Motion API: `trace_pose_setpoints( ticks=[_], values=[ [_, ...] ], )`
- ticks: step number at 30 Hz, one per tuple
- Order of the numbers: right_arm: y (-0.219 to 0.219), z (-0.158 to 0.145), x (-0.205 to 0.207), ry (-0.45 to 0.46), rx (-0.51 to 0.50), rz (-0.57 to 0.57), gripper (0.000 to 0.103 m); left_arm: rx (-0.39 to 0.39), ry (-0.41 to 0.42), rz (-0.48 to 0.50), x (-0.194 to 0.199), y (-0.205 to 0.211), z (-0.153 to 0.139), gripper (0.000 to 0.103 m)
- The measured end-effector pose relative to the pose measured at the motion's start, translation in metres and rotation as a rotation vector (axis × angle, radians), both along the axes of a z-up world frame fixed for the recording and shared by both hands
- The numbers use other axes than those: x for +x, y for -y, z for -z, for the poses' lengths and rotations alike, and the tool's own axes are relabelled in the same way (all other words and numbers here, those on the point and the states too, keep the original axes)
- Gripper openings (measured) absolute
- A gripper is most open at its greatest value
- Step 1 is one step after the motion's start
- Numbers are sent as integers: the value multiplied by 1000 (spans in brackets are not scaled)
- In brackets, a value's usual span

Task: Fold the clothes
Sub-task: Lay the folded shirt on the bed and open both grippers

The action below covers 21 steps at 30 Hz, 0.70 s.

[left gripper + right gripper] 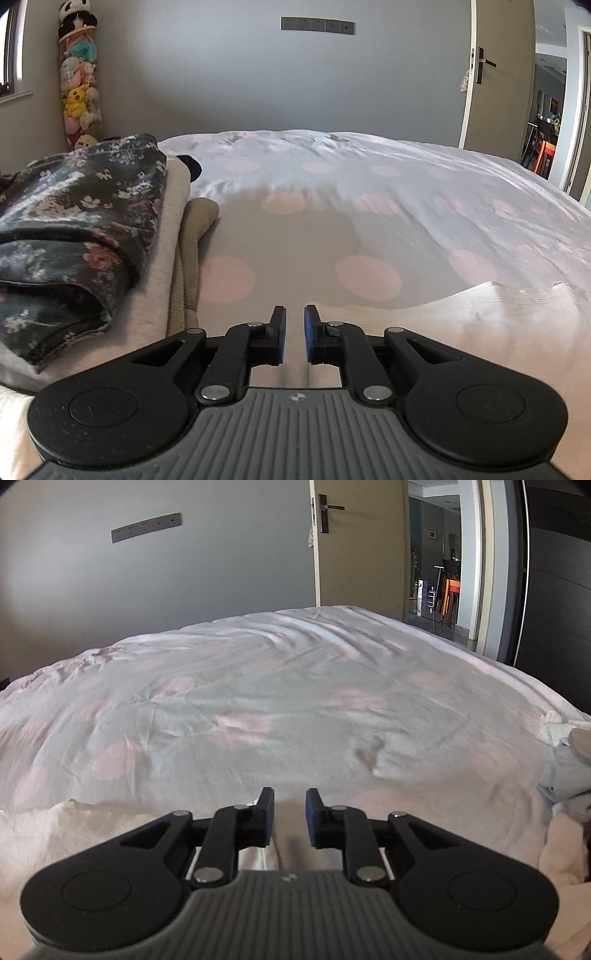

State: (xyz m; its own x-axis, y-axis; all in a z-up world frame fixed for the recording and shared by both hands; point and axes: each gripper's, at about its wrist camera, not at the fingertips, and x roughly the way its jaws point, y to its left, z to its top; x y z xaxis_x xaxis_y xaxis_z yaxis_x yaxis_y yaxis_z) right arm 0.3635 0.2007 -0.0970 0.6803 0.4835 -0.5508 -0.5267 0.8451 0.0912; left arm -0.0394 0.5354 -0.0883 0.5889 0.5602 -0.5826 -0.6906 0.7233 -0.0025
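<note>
A pale pink garment (pixel 480 325) lies flat on the near part of the bed, and its far edge runs across both views. My left gripper (pixel 294 314) hovers low over the garment's left part. Its jaws stand a narrow gap apart with nothing pinched between the blue pads. My right gripper (pixel 289 797) sits over the same pale pink garment (pixel 92 834) near its far edge. Its jaws are open a little wider, with only cloth visible below the gap. Whether the fingertips touch the fabric I cannot tell.
A stack of folded clothes lies at the left: a dark floral piece (pixel 74 229) on a cream one (pixel 166 236) and a tan one (pixel 195 229). The spotted duvet (pixel 258 701) stretches ahead. Crumpled pale clothes (pixel 565 775) lie at the right. An open door (pixel 354 546) stands beyond the bed.
</note>
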Motion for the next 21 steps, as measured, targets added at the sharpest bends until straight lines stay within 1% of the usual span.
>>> trace_pose_setpoints(
  ticks=[4,9,13,16,19,21],
  values=[
    [34,-20,-26,-28,35,-4,21,3,5,29,-26,32,-26,20],
    [78,-30,-68,-112,54,-30,21,-6,-10,60,-51,69,-44,21],
    [108,-31,-102,-172,29,-73,21,-30,-6,69,-75,97,-54,22],
    [128,-27,-121,-234,0,-101,21,-31,-20,79,-92,119,-60,22],
    [144,-20,-134,-280,-32,-117,21,-34,-23,81,-109,141,-62,23],
    [153,-17,-136,-313,-22,-116,21,-47,-26,91,-118,153,-60,25]
  ],
)
